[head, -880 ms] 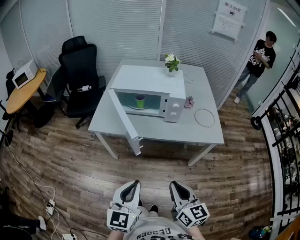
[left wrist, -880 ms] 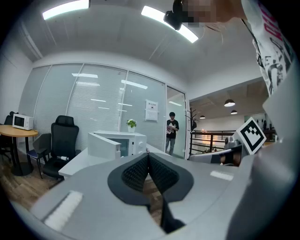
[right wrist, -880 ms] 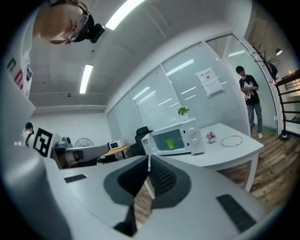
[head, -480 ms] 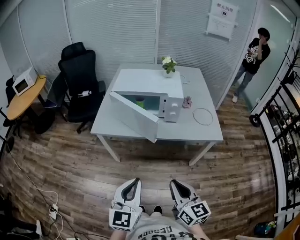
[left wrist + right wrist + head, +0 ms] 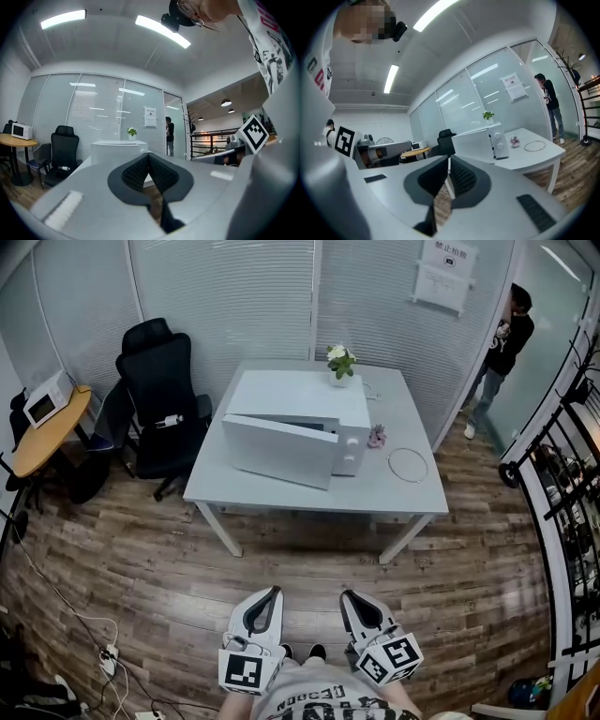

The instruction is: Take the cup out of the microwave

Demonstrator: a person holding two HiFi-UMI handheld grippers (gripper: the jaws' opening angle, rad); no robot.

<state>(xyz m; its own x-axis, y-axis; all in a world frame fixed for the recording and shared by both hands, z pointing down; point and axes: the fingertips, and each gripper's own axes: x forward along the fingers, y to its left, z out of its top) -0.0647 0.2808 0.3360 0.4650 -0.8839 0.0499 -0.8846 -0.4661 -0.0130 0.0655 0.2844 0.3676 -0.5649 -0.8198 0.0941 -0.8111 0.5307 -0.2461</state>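
1. Swinging in from wide open, the flat white door (image 5: 277,451) of the white box-shaped microwave oven (image 5: 314,404) now stands almost shut, with only a thin gap left at its right edge.
2. We saw the small green cup inside the oven a moment ago. The door now covers it, and none of our views shows it.
3. The oven sits near the middle of the pale grey rectangular bench (image 5: 412,502), its panel of two round knobs at the right end.
4. A small pot plant with white flowers (image 5: 341,360) stands behind the oven near the far edge. A little pink ornament (image 5: 377,437) sits just beside the knob panel, and a thin white ring (image 5: 408,465) lies flat further right.
5. A black office chair (image 5: 164,390) stands left of the bench, and a person in dark clothes (image 5: 506,343) is by the glass partition at far right.
6. We hold both tools low, over the wooden plank floor (image 5: 141,568) and well apart from the bench. The left gripper (image 5: 272,593) has its fingers (image 5: 136,172) clenched together on nothing, and the right gripper (image 5: 346,597) has its fingers (image 5: 461,176) clenched the same way, also empty.
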